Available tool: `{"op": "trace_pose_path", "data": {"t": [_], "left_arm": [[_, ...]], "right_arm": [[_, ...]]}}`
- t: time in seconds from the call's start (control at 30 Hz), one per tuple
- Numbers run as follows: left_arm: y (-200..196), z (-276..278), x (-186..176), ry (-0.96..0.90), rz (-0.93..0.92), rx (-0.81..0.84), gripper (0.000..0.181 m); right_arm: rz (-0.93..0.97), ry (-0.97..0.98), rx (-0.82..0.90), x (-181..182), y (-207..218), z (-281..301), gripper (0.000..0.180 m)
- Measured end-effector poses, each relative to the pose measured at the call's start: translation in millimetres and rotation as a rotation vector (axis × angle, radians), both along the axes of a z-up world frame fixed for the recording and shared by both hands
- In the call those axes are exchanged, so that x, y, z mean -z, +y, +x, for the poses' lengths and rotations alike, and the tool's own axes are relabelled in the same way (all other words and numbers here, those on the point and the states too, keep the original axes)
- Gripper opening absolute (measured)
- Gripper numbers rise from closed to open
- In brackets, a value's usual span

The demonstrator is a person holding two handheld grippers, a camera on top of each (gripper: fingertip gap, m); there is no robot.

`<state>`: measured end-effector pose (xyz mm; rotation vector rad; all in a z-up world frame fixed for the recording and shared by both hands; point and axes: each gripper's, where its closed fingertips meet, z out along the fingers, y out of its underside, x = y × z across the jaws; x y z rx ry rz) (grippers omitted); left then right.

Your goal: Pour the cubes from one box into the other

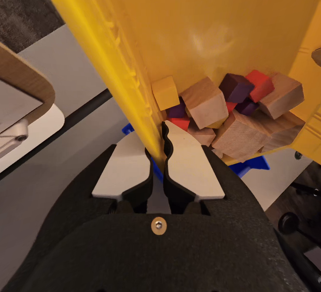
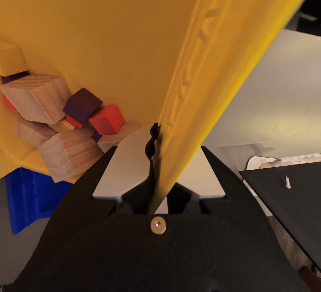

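A yellow box [image 1: 191, 23] is tipped steeply, its open side toward me. My left gripper [image 1: 157, 137] is shut on its left wall. My right gripper [image 2: 159, 137] is shut on its right wall [image 2: 199, 75]. Several cubes [image 1: 234, 109], wooden, red, purple and yellow, are piled at the lowered edge of the yellow box; they also show in the right wrist view [image 2: 60, 127]. A blue box [image 2: 29, 200] lies right below that edge; part of it shows in the left wrist view [image 1: 248, 165]. Most of the blue box is hidden.
A white table top [image 1: 73, 75] lies under the boxes. A wooden-edged board [image 1: 22, 82] with a white bracket stands at the left. A black panel [image 2: 286, 196] is at the right. Black stand parts [image 1: 298, 222] are at the lower right.
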<state>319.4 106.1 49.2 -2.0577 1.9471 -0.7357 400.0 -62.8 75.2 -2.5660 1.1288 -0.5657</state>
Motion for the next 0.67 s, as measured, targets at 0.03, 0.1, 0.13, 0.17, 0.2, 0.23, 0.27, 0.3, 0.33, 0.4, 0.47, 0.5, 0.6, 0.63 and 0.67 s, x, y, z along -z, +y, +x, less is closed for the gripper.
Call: {"op": "trace_pose_path", "data": {"t": [0.03,0.1,0.13,0.17,0.2,0.23,0.27,0.3,0.33,0.4,0.47,0.5,0.6,0.63,0.67], "left_arm": [[-2.1,3.8,2.7,-0.023,-0.014,-0.001,0.006],[-7.1,9.2,9.0,-0.056,-0.052,0.004,0.006],[-9.2,11.7,11.4,-0.079,-0.069,0.008,0.006],[-10.4,13.6,13.3,-0.103,-0.080,0.007,0.006],[-10.8,15.4,14.1,-0.134,-0.085,0.007,0.006],[-11.0,16.7,14.7,-0.162,-0.087,0.010,0.006],[-10.4,16.8,15.6,-0.181,-0.095,0.005,0.006],[-9.7,17.0,15.6,-0.203,-0.105,0.000,0.006],[-8.9,17.0,15.1,-0.225,-0.116,-0.002,0.006],[-6.1,17.0,12.7,-0.275,-0.125,-0.003,0.006],[-2.1,15.9,10.8,-0.314,-0.111,-0.001,0.006],[-0.1,15.3,9.5,-0.337,-0.101,0.000,0.006],[6.2,13.7,5.6,-0.421,-0.090,-0.005,0.006],[7.8,13.3,3.9,-0.453,-0.102,-0.010,0.006],[8.9,12.6,2.6,-0.484,-0.108,-0.012,0.006]], "right_arm": [[-0.005,-0.024,0.000,-0.5,-2.2,3.1,0.005],[-0.026,-0.070,-0.007,-0.8,-5.8,8.3,0.005],[-0.040,-0.092,-0.006,-1.8,-7.7,10.4,0.005],[-0.043,-0.115,-0.008,-4.0,-8.3,11.8,0.004],[-0.049,-0.142,-0.012,-6.3,-8.2,12.8,0.004],[-0.062,-0.171,-0.015,-9.0,-8.3,13.3,0.005],[-0.071,-0.198,-0.021,-12.1,-7.0,12.8,0.004],[-0.080,-0.225,-0.028,-15.5,-5.4,11.8,0.005],[-0.093,-0.253,-0.031,-18.7,-4.4,10.8,0.005],[-0.103,-0.308,-0.036,-26.1,-1.1,8.5,0.004],[-0.112,-0.366,-0.046,-33.1,3.5,5.2,0.004],[-0.121,-0.396,-0.049,-36.4,5.5,3.2,0.004],[-0.136,-0.502,-0.067,-47.6,12.6,-4.2,0.005],[-0.134,-0.535,-0.073,-51.1,14.5,-7.2,0.005],[-0.131,-0.566,-0.078,-54.4,16.1,-9.8,0.005]]}}
